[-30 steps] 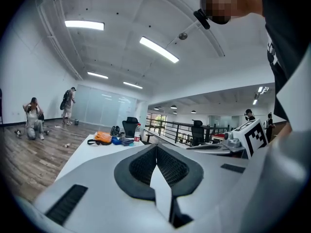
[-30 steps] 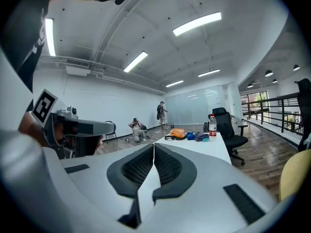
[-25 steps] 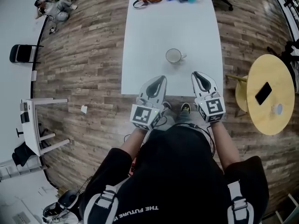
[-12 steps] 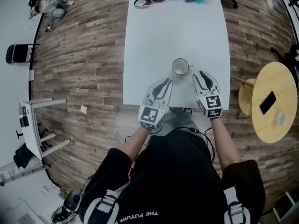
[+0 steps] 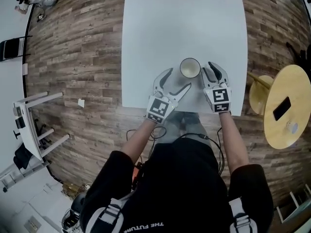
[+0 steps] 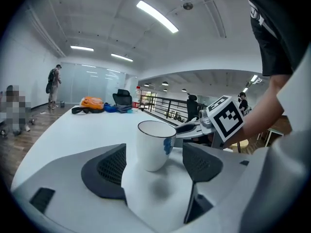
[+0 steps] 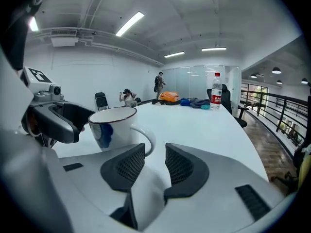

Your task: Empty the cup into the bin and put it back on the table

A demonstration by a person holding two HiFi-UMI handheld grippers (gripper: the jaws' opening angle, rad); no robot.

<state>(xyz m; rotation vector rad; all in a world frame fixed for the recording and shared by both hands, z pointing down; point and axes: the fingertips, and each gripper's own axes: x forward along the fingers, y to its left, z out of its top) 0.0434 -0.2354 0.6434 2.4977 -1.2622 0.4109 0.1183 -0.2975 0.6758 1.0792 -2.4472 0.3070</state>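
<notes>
A cup point(image 5: 190, 68) stands on the long table point(image 5: 180, 28) close to its near edge. It is just ahead of the left gripper point(image 5: 179, 78), whose jaws are opening with nothing between them. The right gripper point(image 5: 210, 68) is just right of the cup, jaws also opening, the cup's handle point(image 7: 146, 138) just ahead of them. A bottle point(image 7: 215, 97) and bags point(image 7: 170, 96) lie at the table's far end. To the right stands a round side table point(image 5: 291, 81) bearing a phone point(image 5: 282, 108).

Open-plan office hall. A long white table point(image 5: 160, 28) is found under the left gripper point(image 5: 179, 78) and right gripper point(image 5: 214, 68). Wood-plank flooring point(image 5: 77, 52) is noted left of them. Ceiling strip lights point(image 7: 130, 23) and a glass partition point(image 7: 204, 79) are seen ahead of the right gripper, a balcony railing point(image 7: 282, 115) to its right.
</notes>
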